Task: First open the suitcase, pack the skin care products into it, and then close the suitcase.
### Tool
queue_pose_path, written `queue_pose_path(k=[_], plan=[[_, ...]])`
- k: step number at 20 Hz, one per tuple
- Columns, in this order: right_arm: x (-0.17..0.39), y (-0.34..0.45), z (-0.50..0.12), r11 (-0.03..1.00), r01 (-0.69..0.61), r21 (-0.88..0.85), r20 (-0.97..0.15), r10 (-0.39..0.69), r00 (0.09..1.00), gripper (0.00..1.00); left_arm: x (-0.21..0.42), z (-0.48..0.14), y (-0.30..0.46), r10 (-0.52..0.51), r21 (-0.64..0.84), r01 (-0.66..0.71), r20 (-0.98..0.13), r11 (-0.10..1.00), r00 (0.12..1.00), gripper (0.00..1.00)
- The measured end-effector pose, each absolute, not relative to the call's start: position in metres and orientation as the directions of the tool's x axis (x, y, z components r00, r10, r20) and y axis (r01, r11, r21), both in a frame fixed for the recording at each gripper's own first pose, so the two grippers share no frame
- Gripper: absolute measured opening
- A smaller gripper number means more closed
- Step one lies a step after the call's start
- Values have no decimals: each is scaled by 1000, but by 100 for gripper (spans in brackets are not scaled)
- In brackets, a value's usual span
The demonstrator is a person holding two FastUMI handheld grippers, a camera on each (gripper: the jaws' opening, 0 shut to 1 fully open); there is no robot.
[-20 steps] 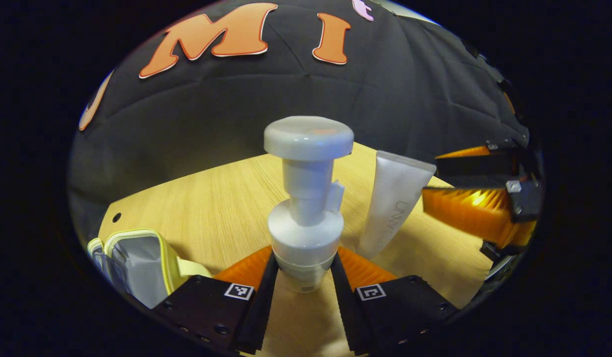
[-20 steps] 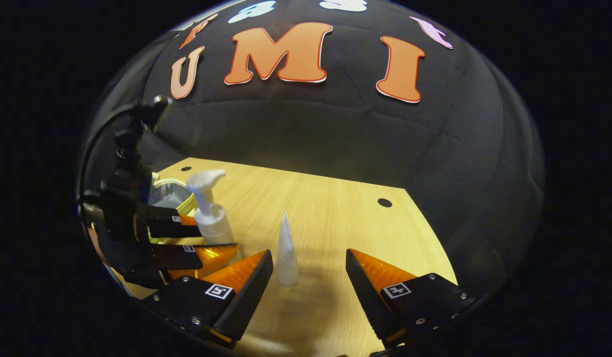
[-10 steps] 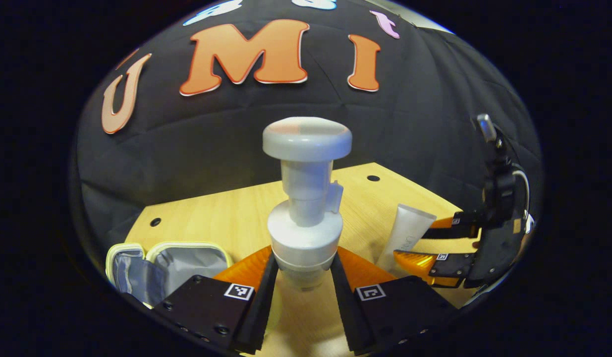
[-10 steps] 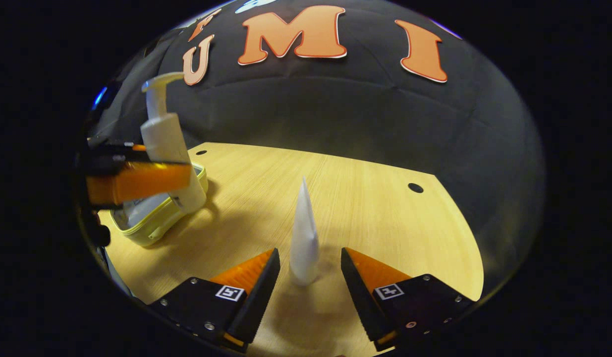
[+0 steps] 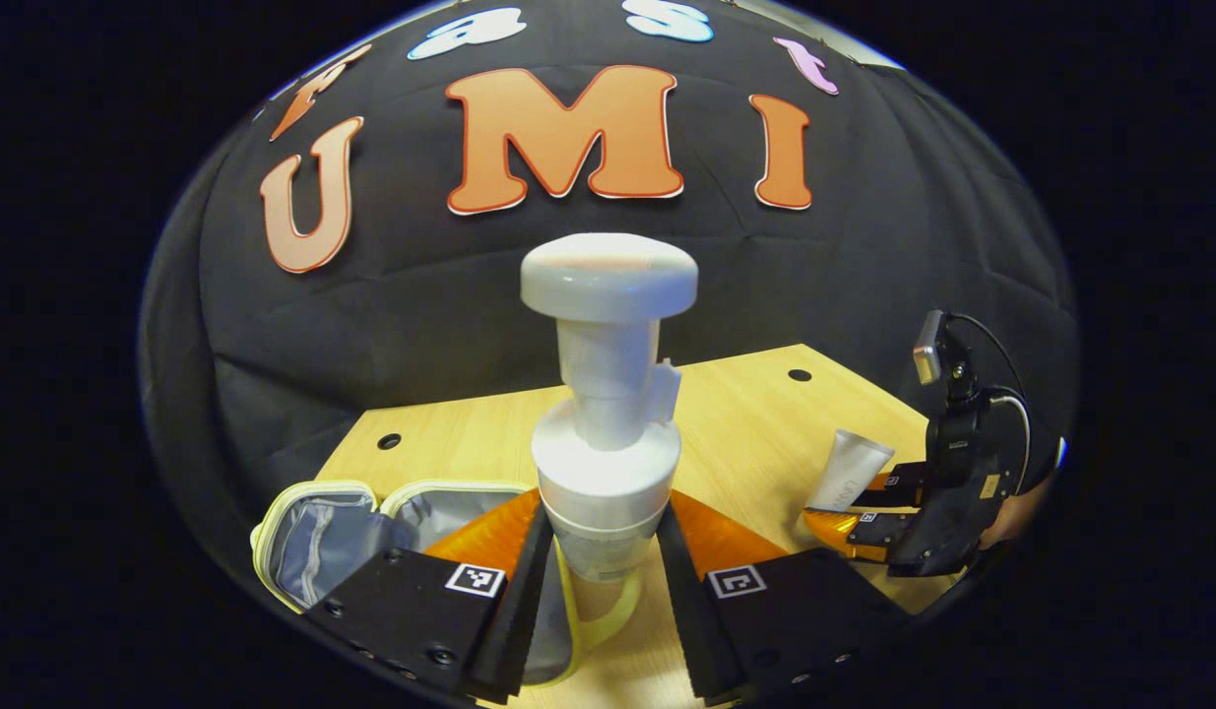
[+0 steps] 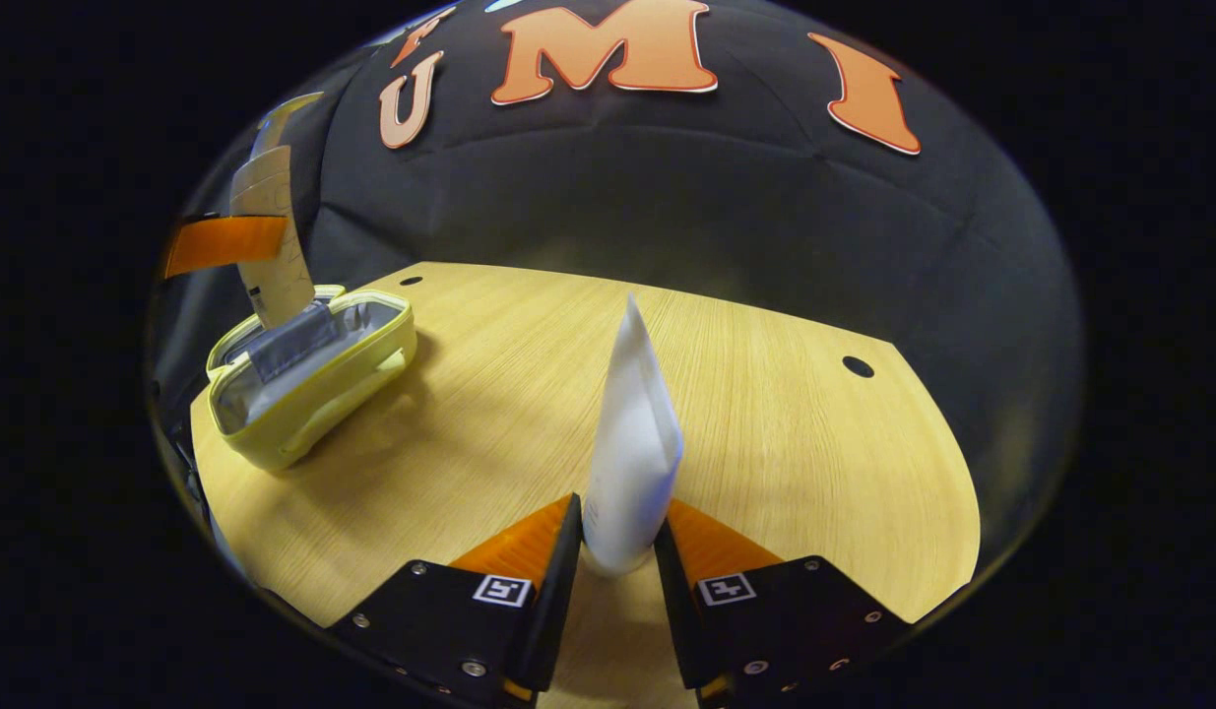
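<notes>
The left gripper is pinching the pump bottle above the open suitcase near the table's left edge; the right gripper is pinching the tube.

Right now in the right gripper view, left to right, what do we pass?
Pump bottle held up by the other gripper at the far left → open yellow suitcase on the table → white tube standing between the right gripper fingers → hole in the tabletop.
</notes>
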State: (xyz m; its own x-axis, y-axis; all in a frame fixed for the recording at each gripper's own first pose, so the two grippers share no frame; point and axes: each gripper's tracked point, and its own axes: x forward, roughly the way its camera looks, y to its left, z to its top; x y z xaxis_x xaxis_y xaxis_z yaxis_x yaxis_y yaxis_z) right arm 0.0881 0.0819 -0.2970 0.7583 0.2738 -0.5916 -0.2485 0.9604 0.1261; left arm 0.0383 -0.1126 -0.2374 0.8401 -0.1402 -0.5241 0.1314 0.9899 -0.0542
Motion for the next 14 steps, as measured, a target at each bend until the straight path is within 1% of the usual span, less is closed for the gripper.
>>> queue_pose_path(k=[1, 2, 4, 5, 7, 8, 9, 12, 14], plan=[[87, 83, -297, 960, -249, 132, -600, 277, 751, 44, 38, -237, -107, -128, -53, 117, -524, 992, 842, 60], [84, 83, -295, 958, -256, 132, -602, 283, 747, 43, 37, -235, -101, -118, -53, 107, -521, 993, 845, 60], [83, 85, -283, 956, -273, 111, -592, 284, 754, 42, 36, -233, -87, -112, -58, 95, -509, 994, 853, 62], [83, 86, -275, 957, -274, 100, -585, 279, 761, 42, 34, -232, -80, -112, -58, 96, -504, 994, 857, 60], [86, 91, -257, 961, -254, 107, -569, 269, 777, 41, 37, -231, -64, -119, -51, 107, -487, 993, 866, 61], [87, 94, -247, 965, -239, 110, -563, 259, 785, 36, 39, -231, -57, -129, -54, 118, -480, 992, 868, 62], [89, 98, -238, 969, -224, 107, -556, 245, 794, 41, 40, -230, -49, -143, -60, 130, -474, 990, 869, 60], [93, 114, -203, 978, -178, 106, -526, 207, 825, 41, 40, -229, -29, -196, -81, 179, -463, 980, 864, 60], [95, 127, -182, 982, -158, 102, -506, 188, 842, 41, 43, -225, -11, -211, -89, 192, -450, 977, 868, 60]])
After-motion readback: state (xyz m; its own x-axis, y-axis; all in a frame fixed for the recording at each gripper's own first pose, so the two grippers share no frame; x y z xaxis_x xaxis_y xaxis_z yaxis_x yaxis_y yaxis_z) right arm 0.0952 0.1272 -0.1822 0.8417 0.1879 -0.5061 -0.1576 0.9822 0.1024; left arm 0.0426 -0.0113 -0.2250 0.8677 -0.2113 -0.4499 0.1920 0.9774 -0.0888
